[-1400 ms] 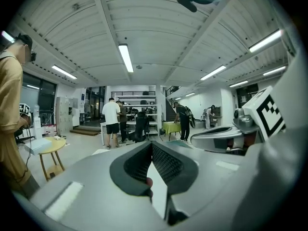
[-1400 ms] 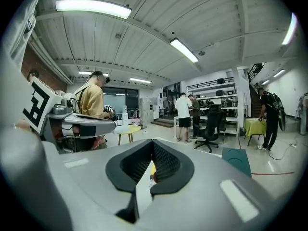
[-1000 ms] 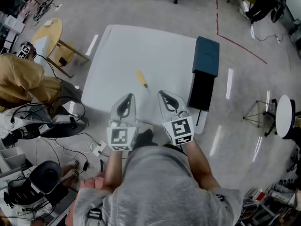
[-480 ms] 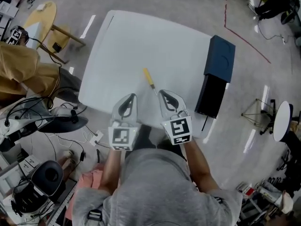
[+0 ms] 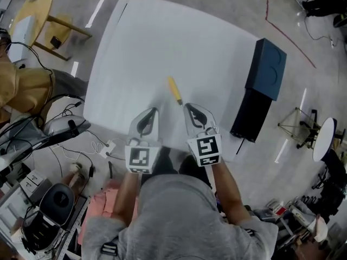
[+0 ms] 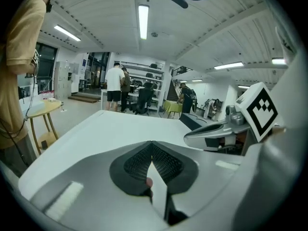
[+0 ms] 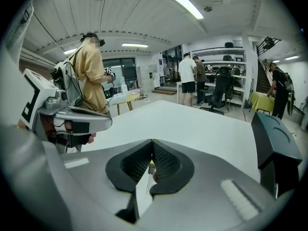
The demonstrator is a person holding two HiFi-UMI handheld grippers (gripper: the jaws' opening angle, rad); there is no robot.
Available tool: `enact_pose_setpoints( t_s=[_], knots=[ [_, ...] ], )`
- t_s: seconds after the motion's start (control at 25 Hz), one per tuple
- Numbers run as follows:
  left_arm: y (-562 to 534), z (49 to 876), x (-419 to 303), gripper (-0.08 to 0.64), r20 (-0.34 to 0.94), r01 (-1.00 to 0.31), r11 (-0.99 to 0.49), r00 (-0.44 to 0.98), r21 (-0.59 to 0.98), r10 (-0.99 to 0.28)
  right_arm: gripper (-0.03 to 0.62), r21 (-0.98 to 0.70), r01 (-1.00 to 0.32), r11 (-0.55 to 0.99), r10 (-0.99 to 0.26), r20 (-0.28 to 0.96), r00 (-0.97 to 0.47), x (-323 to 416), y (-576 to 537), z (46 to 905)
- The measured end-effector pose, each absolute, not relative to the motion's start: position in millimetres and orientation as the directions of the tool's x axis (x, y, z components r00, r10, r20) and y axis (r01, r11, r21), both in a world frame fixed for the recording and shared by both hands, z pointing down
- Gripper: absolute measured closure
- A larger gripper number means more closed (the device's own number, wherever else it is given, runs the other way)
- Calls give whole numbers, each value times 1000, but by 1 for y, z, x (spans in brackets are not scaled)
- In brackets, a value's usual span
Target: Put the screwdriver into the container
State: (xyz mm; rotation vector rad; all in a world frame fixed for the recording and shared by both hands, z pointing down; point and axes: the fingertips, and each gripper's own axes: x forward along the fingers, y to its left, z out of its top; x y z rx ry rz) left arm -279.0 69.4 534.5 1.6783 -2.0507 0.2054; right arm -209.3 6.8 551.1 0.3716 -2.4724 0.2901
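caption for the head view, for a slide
Left hand-held gripper and right hand-held gripper, both shut, over a white table; yellow screwdriver just ahead, dark container by the table's right edge.

Yellow-handled screwdriver (image 5: 174,90) lies flat on the table (image 5: 141,47), dark blue container (image 5: 266,69) well apart.

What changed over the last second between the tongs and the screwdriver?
The left tongs and right tongs advanced toward the screwdriver; the right pair's tips now lie just short of its shaft. Nothing gripped or released. Both stay shut; screwdriver lies where it was on the table, container untouched.
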Motion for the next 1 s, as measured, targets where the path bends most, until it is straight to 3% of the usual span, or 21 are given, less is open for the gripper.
enact_pose_setpoints(
  t_s=[0.44, 0.8, 1.0],
  knots=[
    [55, 567, -291, 548, 493, -951, 224, -94, 211, -865, 582, -140, -351, 926, -159, 699, -697, -224, -1, 599],
    [50, 570, -302, 548, 505, -948, 231, -92, 220, -858, 463, -192, -347, 918, -72, 781, -621, -238, 4, 630],
    [50, 575, -307, 548, 515, -946, 236, -91, 223, -852, 453, -194, -353, 915, -58, 804, -591, -241, 5, 644]
  ],
)
